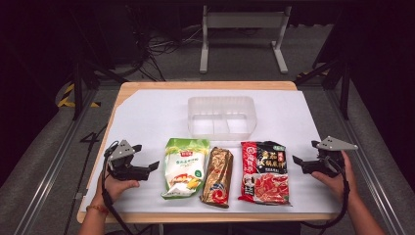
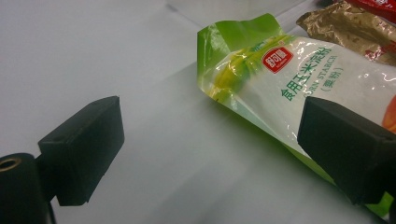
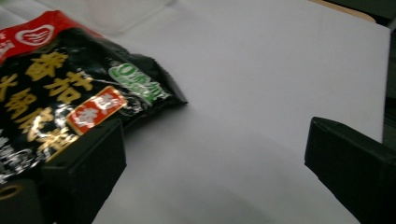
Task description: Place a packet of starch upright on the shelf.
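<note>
Green starch bag (image 1: 185,167) and black-red packet (image 1: 265,171) lie flanked by left gripper (image 1: 152,167) and right gripper (image 1: 296,159), jaws apart, aimed inward.

A white sheet (image 1: 147,112) is laid over a pale wooden table (image 1: 205,85). A clear, colourless tub (image 1: 222,116) is seen at the back. The starch bag (image 1: 185,167) is coloured bright green and white, with a small red logo, green lettering and yellow corn printed low down. The middle packet (image 1: 218,177) is done in shiny gold-brown with a red patch. The soup-base pouch (image 1: 265,172) is printed black, with a red top band, gold characters, a green-and-white badge and red meat pictured. Both grippers, left (image 1: 152,167) and right (image 1: 296,160), are black, each topped by a grey plate.
</note>
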The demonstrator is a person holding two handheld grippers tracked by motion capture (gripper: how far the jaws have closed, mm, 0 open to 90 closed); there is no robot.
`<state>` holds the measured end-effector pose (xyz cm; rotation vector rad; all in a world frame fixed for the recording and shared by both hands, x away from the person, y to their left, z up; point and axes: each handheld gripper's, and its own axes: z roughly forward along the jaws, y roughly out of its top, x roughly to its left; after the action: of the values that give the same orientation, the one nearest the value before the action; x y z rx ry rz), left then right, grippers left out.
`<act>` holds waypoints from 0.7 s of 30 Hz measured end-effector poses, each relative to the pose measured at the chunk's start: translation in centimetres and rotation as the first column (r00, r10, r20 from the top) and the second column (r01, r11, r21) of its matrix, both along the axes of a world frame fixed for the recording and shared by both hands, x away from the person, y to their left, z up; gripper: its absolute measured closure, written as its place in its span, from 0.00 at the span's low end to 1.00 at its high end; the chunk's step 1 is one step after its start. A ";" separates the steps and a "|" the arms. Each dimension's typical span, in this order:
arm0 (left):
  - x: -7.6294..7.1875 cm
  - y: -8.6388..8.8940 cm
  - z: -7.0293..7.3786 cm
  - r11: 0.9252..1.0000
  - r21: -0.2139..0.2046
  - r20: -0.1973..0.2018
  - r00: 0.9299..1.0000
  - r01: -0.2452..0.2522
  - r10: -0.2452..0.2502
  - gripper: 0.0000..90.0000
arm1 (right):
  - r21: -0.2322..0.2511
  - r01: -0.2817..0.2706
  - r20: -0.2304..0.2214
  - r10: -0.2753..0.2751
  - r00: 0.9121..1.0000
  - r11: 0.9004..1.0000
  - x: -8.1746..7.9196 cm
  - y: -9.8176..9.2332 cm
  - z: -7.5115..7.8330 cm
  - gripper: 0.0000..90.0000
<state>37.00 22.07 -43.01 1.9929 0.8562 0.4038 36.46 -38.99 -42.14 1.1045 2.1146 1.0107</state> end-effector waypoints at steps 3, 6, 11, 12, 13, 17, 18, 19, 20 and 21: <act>0.1 -0.4 -0.3 1.000 0.002 -0.019 1.000 0.012 -0.012 0.09 | 0.026 -0.033 -0.015 0.033 0.999 0.999 -0.6 0.2 0.0 0.07; 0.0 -0.4 -0.6 1.000 0.017 -0.043 0.999 0.024 -0.024 0.09 | 0.031 -0.047 -0.018 0.047 0.999 0.998 -0.7 0.2 0.0 0.07; -0.1 -0.1 -0.7 1.000 -0.014 -0.065 0.998 0.025 -0.026 0.09 | 0.031 -0.068 -0.025 0.069 0.997 0.997 -0.7 0.6 0.0 0.07; 0.0 0.0 -0.6 0.999 -0.023 -0.068 0.997 0.025 -0.026 0.09 | 0.032 -0.079 -0.030 0.080 0.996 0.996 -0.6 0.9 0.1 0.08; 0.1 0.0 -0.4 0.998 -0.053 -0.079 0.996 0.025 -0.029 0.08 | 0.036 -0.086 -0.033 0.087 0.996 0.996 -0.6 1.0 0.1 0.08; 0.8 -0.4 0.1 0.996 -0.079 -0.103 0.994 0.040 -0.048 0.08 | 0.057 -0.119 -0.045 0.121 0.992 0.991 -0.1 1.9 0.8 0.08; 1.2 -0.5 0.2 0.996 -0.086 -0.107 0.993 0.040 -0.049 0.08 | 0.042 -0.124 -0.049 0.126 0.991 0.991 0.2 2.3 1.0 0.09; 1.5 -0.7 0.3 0.995 -0.094 -0.117 0.992 0.043 -0.054 0.08 | 0.038 -0.134 -0.052 0.136 0.989 0.990 0.4 2.6 1.2 0.09; 1.8 -0.8 0.3 0.994 -0.094 -0.125 0.990 0.047 -0.058 0.08 | 0.029 -0.143 -0.056 0.145 0.988 0.989 0.6 2.9 1.4 0.09; 2.2 -1.1 0.3 0.994 -0.100 -0.146 0.987 0.048 -0.062 0.08 | 0.010 -0.151 -0.060 0.151 0.987 0.988 0.7 3.2 1.6 0.09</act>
<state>39.18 21.01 -42.72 1.9710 0.8935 0.1802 37.20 -35.78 -40.56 1.0006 2.2737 1.0650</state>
